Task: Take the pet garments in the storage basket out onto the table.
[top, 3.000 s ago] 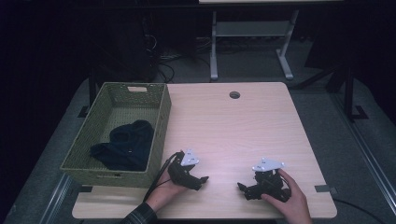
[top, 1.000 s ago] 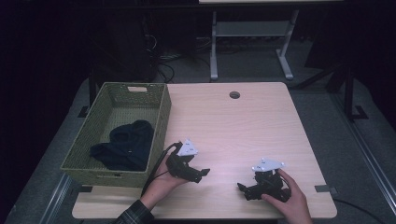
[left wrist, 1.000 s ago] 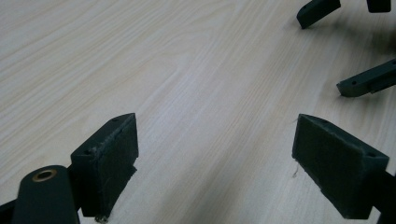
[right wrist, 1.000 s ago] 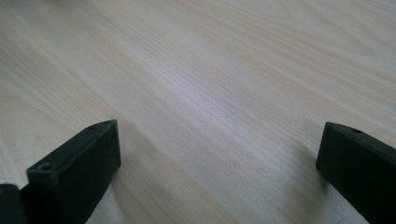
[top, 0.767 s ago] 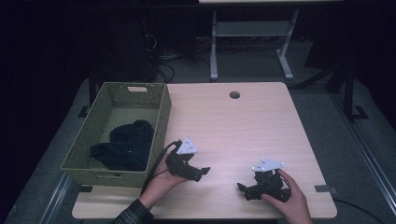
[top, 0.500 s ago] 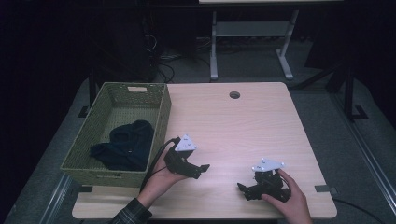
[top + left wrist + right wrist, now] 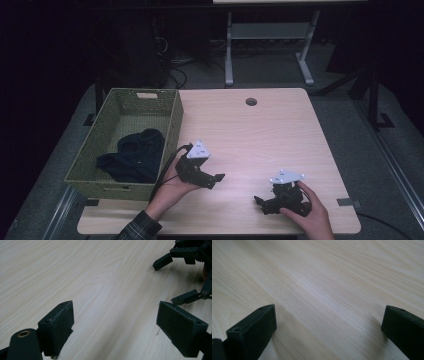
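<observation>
Left tongs (image 7: 216, 177) spread wide, empty, raised just off surface (image 7: 260, 135) beside basket (image 7: 172, 120). Right tongs (image 7: 261, 202) also spread, empty, resting low on surface. Dark garment (image 7: 132, 155) lies crumpled inside basket. Likely step: reach garment. Lift left tongs above basket near wall, descend vertically, grip top fold. Surface bare, ample room; near edge close behind hands.

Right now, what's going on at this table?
A person holds a two-jaw gripper in each hand over a light wooden table. The left gripper is open and lifted, beside a green woven basket with a dark blue crumpled garment inside. The right gripper sits low near the table's front edge, jaws open. Neither grips anything; the garment lies untouched.
</observation>
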`<state>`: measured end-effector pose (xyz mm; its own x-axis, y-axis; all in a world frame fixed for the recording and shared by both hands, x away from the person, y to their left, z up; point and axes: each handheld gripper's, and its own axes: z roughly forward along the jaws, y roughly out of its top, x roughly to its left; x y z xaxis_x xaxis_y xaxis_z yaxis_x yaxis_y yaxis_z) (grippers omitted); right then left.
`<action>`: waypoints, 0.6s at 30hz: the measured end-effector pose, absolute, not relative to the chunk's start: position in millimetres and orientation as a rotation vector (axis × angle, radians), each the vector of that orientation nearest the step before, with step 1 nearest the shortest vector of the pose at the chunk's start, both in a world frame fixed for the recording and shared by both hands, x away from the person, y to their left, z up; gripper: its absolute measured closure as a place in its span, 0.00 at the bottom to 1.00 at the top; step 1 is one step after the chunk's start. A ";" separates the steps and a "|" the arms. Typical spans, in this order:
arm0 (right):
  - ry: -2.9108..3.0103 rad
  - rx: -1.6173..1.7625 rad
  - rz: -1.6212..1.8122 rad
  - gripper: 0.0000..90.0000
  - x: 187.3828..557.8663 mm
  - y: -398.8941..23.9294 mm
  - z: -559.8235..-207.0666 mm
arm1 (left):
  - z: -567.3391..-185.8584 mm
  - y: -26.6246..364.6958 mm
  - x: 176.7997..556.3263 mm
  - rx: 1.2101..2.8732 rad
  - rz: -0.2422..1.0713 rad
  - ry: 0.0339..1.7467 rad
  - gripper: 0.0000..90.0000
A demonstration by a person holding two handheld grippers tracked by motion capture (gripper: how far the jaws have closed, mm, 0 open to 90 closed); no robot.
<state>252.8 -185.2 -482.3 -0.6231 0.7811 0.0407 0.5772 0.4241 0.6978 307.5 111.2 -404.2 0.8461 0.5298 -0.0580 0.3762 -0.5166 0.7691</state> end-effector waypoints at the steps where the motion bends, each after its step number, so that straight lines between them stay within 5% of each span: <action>1: 2.392 1.177 1.001 0.00 252.8 -185.2 -482.3 | -403.0 111.8 308.2 2.181 0.232 0.651 0.16; 18: 2.392 1.176 1.001 0.00 252.9 -185.3 -482.4 | -379.3 117.0 316.2 2.143 0.247 0.653 0.16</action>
<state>252.9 -185.3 -482.4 -0.6233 0.7809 0.0404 0.5768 0.4243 0.6981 316.2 117.0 -379.3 0.8434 0.5344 -0.0550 0.3648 -0.4945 0.7889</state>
